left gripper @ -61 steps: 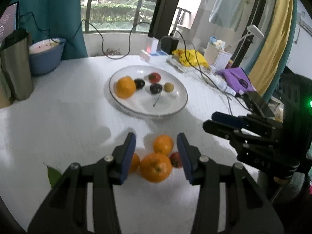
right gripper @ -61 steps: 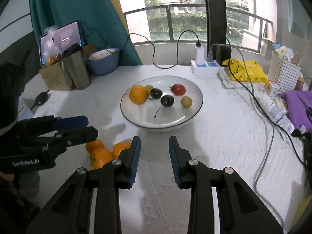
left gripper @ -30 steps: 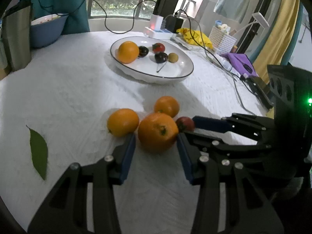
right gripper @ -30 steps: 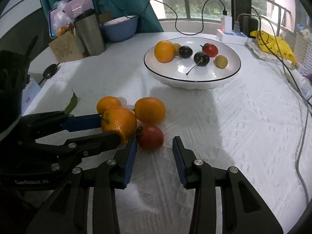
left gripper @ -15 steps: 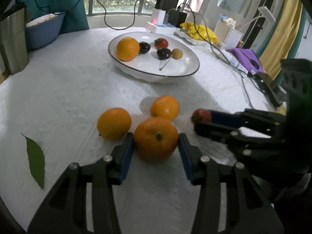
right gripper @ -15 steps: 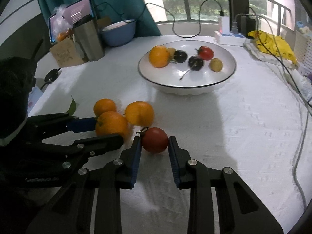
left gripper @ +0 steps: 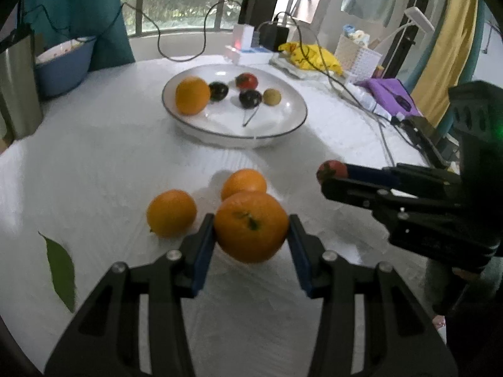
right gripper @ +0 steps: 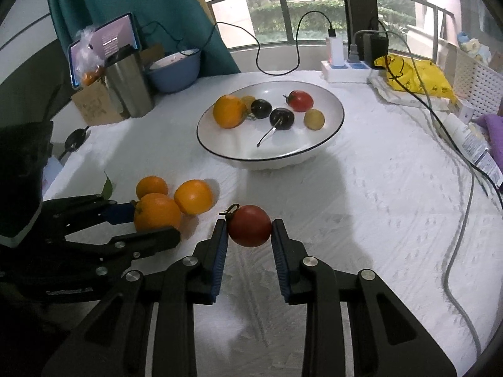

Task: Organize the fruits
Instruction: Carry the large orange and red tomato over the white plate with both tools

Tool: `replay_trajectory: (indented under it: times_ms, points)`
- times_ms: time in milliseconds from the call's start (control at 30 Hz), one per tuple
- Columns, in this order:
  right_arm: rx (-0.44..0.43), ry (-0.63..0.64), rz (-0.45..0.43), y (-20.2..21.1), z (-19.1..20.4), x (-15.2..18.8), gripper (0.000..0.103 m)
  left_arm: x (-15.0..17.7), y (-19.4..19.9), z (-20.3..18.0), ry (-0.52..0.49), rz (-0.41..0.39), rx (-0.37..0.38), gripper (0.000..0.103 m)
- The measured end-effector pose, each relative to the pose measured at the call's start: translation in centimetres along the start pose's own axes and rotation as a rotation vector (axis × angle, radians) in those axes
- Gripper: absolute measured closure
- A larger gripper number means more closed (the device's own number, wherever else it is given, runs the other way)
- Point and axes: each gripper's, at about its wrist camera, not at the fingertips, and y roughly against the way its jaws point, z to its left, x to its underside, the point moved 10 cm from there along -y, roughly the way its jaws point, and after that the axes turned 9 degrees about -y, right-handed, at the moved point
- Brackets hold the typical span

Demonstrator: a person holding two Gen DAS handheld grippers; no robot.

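My left gripper (left gripper: 251,231) is shut on a large orange (left gripper: 251,226) and holds it above the white tablecloth; the orange also shows in the right wrist view (right gripper: 156,212). My right gripper (right gripper: 248,231) is shut on a red fruit with a stem (right gripper: 249,225), seen at its tip in the left wrist view (left gripper: 331,169). Two smaller oranges (left gripper: 171,213) (left gripper: 243,182) lie on the cloth. A white plate (right gripper: 330,106) holds an orange (right gripper: 229,111), two dark fruits, a red fruit and a yellow one.
A green leaf (left gripper: 61,270) lies at the left. A steel cup (right gripper: 129,86), a blue bowl (right gripper: 174,70), a cardboard box and a tablet stand at the back left. A power strip (right gripper: 344,69), cables, a yellow bag (right gripper: 415,75) and a white basket are at the back right.
Both grippers came down and shut on their fruit: left on the large orange, right on the red fruit. Both have since lifted them off the cloth.
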Motion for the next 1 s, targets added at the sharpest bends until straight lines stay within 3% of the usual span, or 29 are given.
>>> replay_trajectory:
  times_ms: [467,1000]
  points:
    - [-0.003,-0.006,-0.036,0.7,-0.8,-2.0,0.073,-3.0,1.5,0.1,-0.017,-0.046,-0.007,0.057]
    - [-0.024,-0.029,-0.065,0.3,-2.5,-4.9,0.073,-6.2,-0.5,0.3,-0.050,-0.040,-0.014,0.057]
